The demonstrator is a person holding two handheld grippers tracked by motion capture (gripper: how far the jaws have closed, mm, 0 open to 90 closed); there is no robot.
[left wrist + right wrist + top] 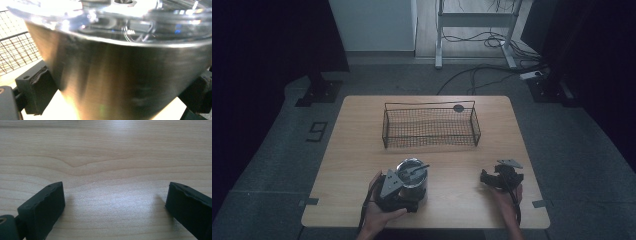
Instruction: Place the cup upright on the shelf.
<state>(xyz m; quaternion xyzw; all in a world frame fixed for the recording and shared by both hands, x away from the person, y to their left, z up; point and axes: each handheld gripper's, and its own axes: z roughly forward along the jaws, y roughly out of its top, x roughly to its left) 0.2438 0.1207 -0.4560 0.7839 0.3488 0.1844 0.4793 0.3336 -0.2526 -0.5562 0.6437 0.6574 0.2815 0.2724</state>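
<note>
A light wooden counter (362, 150) fills the frame's centre, a wire basket (430, 126) toward its upper middle. At lower centre the left gripper (404, 192) has its jaws clamped around a steel cup (412, 179). At lower right the right gripper (492, 179) rests, jaws spread wide above bare wood.

Wire basket (430, 126) at table's (357, 145) far middle, long side across, w/ dark round tag (458, 108) on its back rim. Mesh also seen at left in left gripper view (15, 47). Beyond table: grey floor (277, 145), cables (482, 75), white frame legs (439, 35), black stand base (318, 92).
</note>
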